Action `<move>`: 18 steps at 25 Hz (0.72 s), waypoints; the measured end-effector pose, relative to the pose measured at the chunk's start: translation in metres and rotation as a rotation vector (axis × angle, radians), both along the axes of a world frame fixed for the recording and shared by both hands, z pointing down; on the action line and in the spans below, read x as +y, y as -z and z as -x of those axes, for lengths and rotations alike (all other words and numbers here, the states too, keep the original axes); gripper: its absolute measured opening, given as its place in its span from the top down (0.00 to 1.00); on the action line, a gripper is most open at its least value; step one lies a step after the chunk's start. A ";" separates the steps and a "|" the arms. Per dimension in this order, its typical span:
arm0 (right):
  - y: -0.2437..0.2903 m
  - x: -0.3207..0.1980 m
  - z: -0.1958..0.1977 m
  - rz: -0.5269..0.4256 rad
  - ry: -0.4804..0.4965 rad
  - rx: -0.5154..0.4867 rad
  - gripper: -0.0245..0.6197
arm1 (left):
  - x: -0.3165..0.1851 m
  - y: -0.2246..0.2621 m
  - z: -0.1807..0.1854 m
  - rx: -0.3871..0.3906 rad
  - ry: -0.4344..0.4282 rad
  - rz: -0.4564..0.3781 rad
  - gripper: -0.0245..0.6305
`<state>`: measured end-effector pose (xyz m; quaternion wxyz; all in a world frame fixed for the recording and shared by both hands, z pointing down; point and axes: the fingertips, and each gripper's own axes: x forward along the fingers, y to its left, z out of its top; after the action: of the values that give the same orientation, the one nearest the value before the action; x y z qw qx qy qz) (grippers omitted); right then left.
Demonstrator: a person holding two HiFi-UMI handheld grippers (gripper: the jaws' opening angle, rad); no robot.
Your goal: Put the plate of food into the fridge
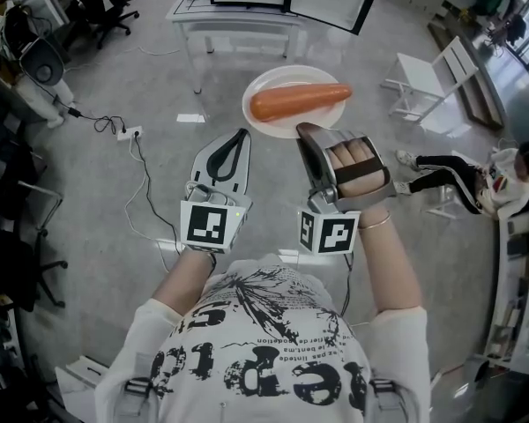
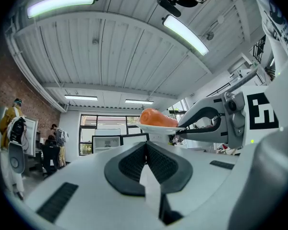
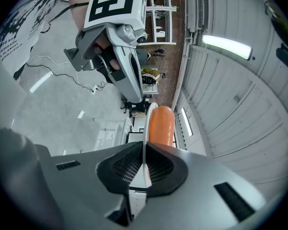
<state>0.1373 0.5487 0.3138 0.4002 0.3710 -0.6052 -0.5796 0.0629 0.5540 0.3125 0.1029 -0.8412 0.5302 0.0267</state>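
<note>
A white plate (image 1: 273,104) carries a long orange piece of food (image 1: 300,101), and it hangs in the air above the floor. My right gripper (image 1: 308,133) is shut on the plate's near rim. In the right gripper view the thin rim (image 3: 144,128) runs edge-on between the pads, with the orange food (image 3: 161,124) beyond them. My left gripper (image 1: 240,137) floats just left of the plate, shut and holding nothing. Its own view shows the pads (image 2: 134,163) pressed together, with the plate (image 2: 156,127) ahead to the right. No fridge is in view.
A white table (image 1: 238,18) with dark monitors stands ahead. A white chair (image 1: 430,82) and a seated person (image 1: 472,179) are to the right. A power strip (image 1: 129,133) with cables lies on the floor at left, near office chairs (image 1: 18,227).
</note>
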 end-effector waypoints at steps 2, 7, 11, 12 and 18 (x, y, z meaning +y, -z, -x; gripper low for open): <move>0.000 -0.001 -0.002 -0.001 0.004 -0.004 0.94 | -0.001 0.001 -0.003 -0.001 0.003 -0.003 0.95; 0.005 -0.007 -0.014 -0.004 0.023 -0.013 0.94 | -0.007 0.003 -0.014 -0.004 0.020 -0.009 0.95; 0.005 -0.015 -0.025 0.004 0.046 -0.017 0.94 | -0.013 0.004 -0.026 -0.005 0.042 -0.009 0.95; 0.005 -0.018 -0.028 0.006 0.051 -0.018 0.94 | -0.015 0.002 -0.029 -0.008 0.049 -0.006 0.95; -0.003 -0.036 -0.031 0.023 0.081 -0.015 0.94 | -0.031 0.000 -0.033 -0.018 0.083 -0.008 0.95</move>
<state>0.1681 0.5125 0.3168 0.3761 0.3461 -0.6292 -0.5856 0.0955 0.5229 0.3126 0.1119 -0.8181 0.5638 0.0169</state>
